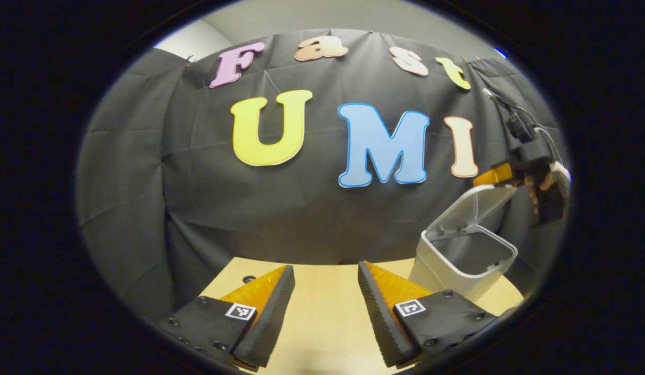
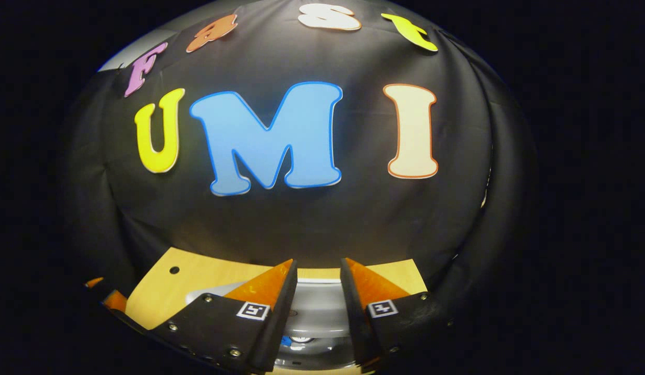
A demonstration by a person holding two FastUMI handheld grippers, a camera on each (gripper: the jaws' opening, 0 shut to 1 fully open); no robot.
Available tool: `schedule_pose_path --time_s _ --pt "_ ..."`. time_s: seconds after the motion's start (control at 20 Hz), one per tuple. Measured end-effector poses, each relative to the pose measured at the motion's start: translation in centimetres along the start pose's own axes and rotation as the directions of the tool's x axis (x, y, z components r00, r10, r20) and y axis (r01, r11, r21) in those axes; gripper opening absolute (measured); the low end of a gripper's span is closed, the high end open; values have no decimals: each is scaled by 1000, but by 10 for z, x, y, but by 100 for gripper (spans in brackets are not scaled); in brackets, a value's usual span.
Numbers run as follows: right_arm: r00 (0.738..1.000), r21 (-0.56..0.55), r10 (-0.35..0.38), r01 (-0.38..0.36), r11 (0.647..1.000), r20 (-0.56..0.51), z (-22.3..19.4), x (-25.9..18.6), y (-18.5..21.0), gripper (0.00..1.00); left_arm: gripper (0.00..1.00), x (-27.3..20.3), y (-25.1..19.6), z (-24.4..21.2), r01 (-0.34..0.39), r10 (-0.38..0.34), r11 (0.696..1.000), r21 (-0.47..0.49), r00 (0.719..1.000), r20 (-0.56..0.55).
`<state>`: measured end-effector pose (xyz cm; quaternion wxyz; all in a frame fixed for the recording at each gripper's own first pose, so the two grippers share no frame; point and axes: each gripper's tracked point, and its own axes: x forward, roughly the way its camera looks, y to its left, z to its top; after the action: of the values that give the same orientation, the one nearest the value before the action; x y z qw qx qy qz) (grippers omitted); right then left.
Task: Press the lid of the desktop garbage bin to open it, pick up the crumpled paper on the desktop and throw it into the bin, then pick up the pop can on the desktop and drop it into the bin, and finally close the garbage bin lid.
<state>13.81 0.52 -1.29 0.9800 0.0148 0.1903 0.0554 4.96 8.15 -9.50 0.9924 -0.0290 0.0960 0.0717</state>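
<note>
Pale grey plastic forms the small desktop garbage bin, which in the left gripper view stands on the light wooden tabletop with its flat lid tilted up and open. The inside of the bin is dark, and I cannot tell what it holds. The left tongs hover with their fingers well apart, nothing between them; the bin stands beside them, off their right finger. Above the bin's raised lid, the right tongs show farther off, held by a hand.

In the right gripper view, the right tongs are parted with a narrow gap, clamped on nothing. The bin's pale lid lies just below and between their fingers.
</note>
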Motion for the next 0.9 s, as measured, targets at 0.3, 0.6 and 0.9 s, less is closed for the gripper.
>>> schedule_pose_path --time_s 0.3,0.6,0.9 --pt "993 33 21 -17 999 -119 -77 -8 2 70 86 -1 -17 -3 34 -34 999 2 999 -6" --pt "989 -1 4 -4 1000 -149 -102 -8 3 71 80 1 -20 -3 37 -37 999 8 999 -7" --pt "991 -8 -1 0 1000 -137 -101 -7 2 71 78 5 -20 -5 35 -35 999 4 999 -10"
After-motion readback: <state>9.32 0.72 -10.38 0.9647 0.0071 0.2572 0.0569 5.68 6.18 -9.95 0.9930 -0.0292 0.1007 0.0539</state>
